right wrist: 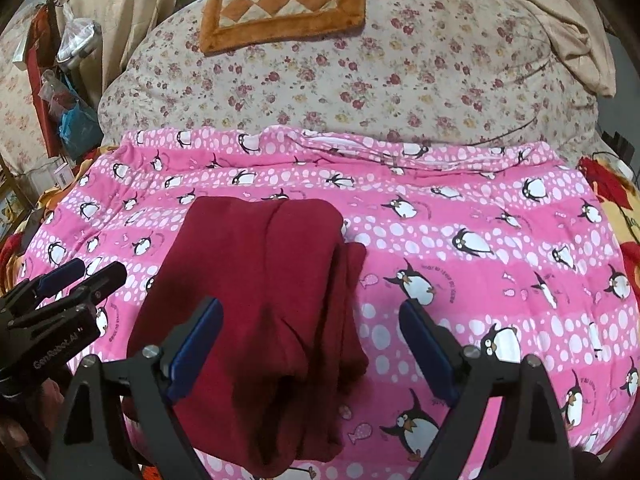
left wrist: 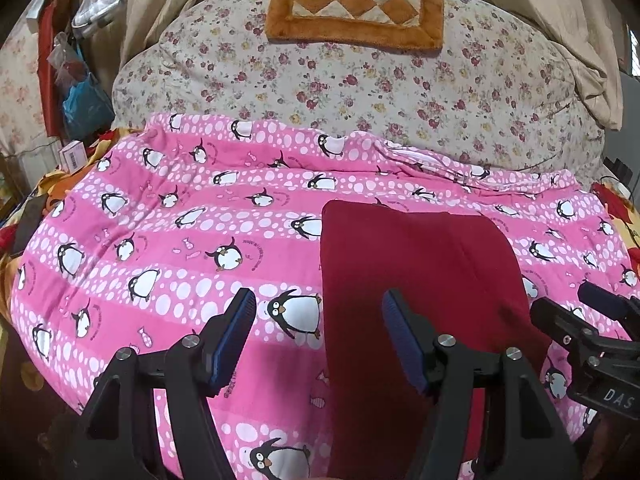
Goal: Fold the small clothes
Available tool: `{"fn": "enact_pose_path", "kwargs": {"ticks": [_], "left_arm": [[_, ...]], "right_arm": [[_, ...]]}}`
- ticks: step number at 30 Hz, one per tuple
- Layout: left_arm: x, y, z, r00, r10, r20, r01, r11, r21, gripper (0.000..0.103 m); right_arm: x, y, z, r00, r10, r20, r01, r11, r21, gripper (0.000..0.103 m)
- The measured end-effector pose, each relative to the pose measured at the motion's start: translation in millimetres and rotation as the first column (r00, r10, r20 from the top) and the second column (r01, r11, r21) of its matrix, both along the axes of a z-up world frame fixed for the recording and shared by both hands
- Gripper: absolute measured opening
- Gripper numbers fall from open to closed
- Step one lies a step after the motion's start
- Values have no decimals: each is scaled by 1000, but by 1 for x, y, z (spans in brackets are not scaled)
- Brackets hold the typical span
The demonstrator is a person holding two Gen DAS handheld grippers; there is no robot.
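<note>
Dark red garment point(right wrist: 256, 300) lies on pink penguin-print blanket point(left wrist: 160, 248), blanket spread over bed. Behind it floral quilt point(left wrist: 360, 92), orange checkered cushion point(left wrist: 356, 8) on top; beige curtains at back. Garment folded into long strip, layered edges along its right side (seam down middle). Left gripper point(left wrist: 318, 338) wide open, holding nothing. Right gripper point(right wrist: 310, 344) likewise open above garment's near end.

The left gripper point(left wrist: 318, 334) hovers with its jaws spread wide, blue pads point(left wrist: 236, 336) facing each other, gripping nothing. Just to its right, the right gripper point(right wrist: 310, 340) is likewise spread wide and bare. Both point toward the far side.
</note>
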State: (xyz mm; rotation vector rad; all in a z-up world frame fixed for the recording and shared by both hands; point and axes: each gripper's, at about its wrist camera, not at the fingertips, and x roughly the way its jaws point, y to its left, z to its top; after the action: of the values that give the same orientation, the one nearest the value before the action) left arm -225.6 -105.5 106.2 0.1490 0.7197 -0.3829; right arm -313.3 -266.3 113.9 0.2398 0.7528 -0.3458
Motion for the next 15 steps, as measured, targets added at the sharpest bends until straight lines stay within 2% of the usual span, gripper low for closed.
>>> {"fn": "enact_pose_path", "kwargs": {"ticks": [15], "left_arm": [[9, -1, -8, 1000, 5, -27, -5, 1000, 8, 46]], "right_arm": [[5, -2, -6, 1000, 0, -15, 0, 1000, 17, 92]]}}
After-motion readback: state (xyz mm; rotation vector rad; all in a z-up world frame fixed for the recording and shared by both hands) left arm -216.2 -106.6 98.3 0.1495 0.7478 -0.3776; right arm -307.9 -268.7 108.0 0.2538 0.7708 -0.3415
